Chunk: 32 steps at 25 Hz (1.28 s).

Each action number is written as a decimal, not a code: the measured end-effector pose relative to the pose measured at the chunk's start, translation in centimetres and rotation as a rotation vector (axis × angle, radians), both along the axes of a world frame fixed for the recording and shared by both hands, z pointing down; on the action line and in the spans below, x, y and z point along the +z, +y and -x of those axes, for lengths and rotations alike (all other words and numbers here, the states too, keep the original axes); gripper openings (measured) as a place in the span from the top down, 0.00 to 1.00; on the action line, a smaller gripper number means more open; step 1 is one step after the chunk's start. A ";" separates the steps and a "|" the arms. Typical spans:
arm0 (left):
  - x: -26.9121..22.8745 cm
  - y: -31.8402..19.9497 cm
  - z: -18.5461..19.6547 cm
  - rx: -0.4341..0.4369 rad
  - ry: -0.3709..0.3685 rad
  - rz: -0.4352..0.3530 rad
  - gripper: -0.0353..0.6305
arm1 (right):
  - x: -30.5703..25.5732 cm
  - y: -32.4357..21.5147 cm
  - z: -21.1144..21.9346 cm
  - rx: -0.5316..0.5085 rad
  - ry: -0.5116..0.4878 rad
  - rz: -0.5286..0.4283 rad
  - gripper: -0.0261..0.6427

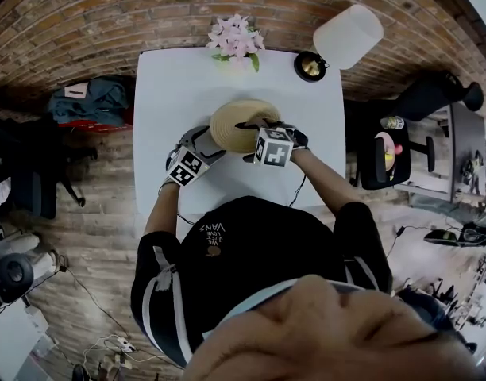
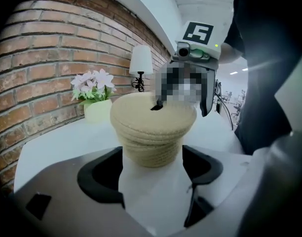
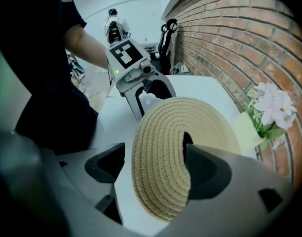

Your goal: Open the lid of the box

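A round woven rope box [image 1: 237,121] with its lid on stands in the middle of the white table [image 1: 171,78]. My left gripper [image 1: 207,139] sits low at the box's near-left side. In the left gripper view its open jaws [image 2: 151,169] flank the box's body [image 2: 153,127] with gaps on both sides. My right gripper [image 1: 251,127] points steeply down over the lid [image 3: 161,157] and is open. One of its jaws hangs over the lid's middle, beside a small dark loop [image 3: 187,138]; the other is off the lid's rim. Nothing is gripped.
A pot of pink flowers [image 1: 237,42] stands at the table's far edge and a lamp with a white shade [image 1: 338,42] at the far right corner, both against the brick wall. Chairs and bags stand on the floor at either side of the table.
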State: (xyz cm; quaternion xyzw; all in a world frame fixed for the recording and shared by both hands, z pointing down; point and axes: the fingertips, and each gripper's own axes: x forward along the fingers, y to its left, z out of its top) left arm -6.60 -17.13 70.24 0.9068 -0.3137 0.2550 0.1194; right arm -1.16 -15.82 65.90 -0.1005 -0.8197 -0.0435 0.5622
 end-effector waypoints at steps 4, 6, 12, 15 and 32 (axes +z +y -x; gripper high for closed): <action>1.4 -0.2 -0.2 0.023 -0.021 0.017 0.39 | 1.3 -0.3 0.1 -0.043 0.088 -0.001 0.43; 1.5 -0.3 -0.3 0.028 -0.022 0.016 0.38 | 1.8 -0.2 0.4 -0.051 0.108 0.008 0.43; 1.4 -0.7 -0.5 0.004 -0.033 0.001 0.38 | 3.2 -0.4 1.1 -0.065 0.147 0.000 0.43; 1.4 -0.8 -0.5 -0.024 -0.032 0.004 0.38 | 3.4 -0.3 1.5 -0.053 0.152 0.005 0.43; 2.0 -1.1 -0.4 -0.104 -0.050 0.043 0.39 | 3.0 -0.6 1.9 -0.001 0.086 0.003 0.43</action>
